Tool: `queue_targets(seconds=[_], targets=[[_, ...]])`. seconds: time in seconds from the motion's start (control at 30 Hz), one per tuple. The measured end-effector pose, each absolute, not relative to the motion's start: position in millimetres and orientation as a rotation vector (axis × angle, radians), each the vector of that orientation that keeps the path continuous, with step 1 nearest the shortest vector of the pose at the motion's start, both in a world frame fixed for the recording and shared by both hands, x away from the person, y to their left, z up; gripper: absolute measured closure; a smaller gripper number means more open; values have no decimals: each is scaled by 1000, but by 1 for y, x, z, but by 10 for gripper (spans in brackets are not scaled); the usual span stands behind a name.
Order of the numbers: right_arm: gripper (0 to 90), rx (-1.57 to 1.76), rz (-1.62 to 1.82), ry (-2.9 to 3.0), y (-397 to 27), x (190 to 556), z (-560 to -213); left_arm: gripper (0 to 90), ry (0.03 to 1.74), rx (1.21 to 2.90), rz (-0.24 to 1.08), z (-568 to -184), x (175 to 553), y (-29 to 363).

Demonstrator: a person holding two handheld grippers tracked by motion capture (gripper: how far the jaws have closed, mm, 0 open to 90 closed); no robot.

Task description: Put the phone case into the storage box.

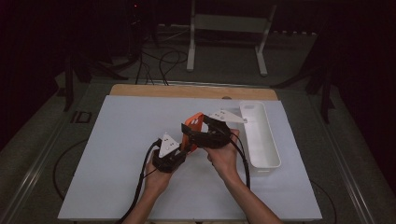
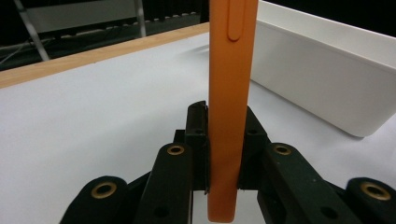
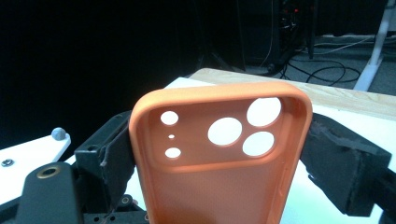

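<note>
An orange phone case (image 1: 194,125) with several camera cut-outs is held up above the white mat between both grippers. My left gripper (image 1: 186,148) comes in from the lower left and is shut on the case's lower end. In the left gripper view the case (image 2: 229,93) stands edge-on, pinched front and back between the black pads. My right gripper (image 1: 201,135) reaches in from the right. In the right gripper view its foam pads (image 3: 329,154) press on the two long sides of the case (image 3: 219,172), whose inner face points at the camera.
A long white tray (image 1: 273,154) lies along the right side of the white mat (image 1: 116,140); it also rises close behind the case as the tray (image 2: 327,74) in the left gripper view. The wooden table edge (image 1: 140,89) runs along the far side. Cables and a stand lie on the floor beyond.
</note>
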State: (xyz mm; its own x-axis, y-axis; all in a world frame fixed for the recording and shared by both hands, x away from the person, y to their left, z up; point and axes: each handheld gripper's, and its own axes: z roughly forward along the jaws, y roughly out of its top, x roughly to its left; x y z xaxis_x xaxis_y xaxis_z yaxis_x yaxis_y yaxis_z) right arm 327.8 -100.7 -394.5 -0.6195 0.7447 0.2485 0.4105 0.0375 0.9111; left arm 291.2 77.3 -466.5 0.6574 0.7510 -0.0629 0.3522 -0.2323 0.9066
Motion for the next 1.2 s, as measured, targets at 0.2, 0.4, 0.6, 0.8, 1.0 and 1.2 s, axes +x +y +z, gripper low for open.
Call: queue_targets(seconds=[0.2,0.4,0.6,0.8,1.0,1.2], targets=[[163,1159,1588,2022,-99,327,-394,788,872,1841,476,-467,292,77],[166,1145,1564,2027,-98,328,-393,691,860,1853,481,-467,292,79],[166,1149,1556,2013,-100,330,-392,529,870,1837,459,-463,293,87],[165,1153,1547,1989,-102,332,-391,342,907,1816,500,-460,291,95],[165,1165,1530,1968,-106,336,-390,213,949,1806,527,-458,289,109],[165,1171,1507,1945,-109,340,-388,159,998,1795,548,-460,287,123]])
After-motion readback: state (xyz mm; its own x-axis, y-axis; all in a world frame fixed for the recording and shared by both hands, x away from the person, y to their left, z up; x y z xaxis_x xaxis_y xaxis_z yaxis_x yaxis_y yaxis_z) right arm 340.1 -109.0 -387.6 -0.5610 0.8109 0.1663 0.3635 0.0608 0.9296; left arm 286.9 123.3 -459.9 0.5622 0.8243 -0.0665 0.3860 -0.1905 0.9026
